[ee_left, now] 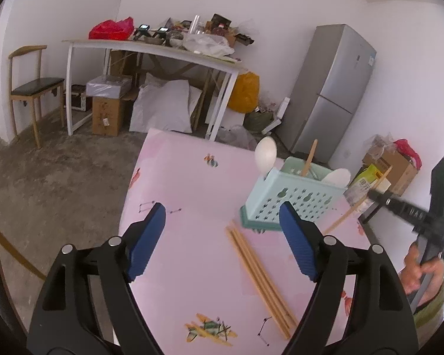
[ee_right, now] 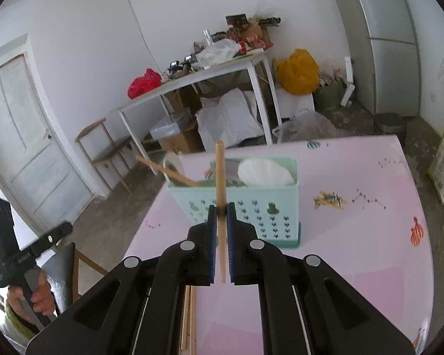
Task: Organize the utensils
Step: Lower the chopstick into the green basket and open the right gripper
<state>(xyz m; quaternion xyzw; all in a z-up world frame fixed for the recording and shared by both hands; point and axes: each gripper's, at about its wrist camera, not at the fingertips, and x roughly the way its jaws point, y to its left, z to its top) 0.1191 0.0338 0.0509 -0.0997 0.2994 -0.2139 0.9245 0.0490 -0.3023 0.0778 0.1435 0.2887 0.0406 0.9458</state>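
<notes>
A mint-green perforated utensil basket stands on the pink table. It holds white spoons and a wooden stick. Several wooden chopsticks lie loose on the table in front of the basket. My left gripper is open above them, and its blue pads hold nothing. My right gripper is shut on one chopstick, which stands upright in front of the basket. In the left wrist view that right gripper is at the right, with its chopstick slanting down.
A person's hand grips the right tool's handle. Beyond the pink table are a wooden chair, a cluttered white table, a grey fridge and cardboard boxes. A white door is at the left.
</notes>
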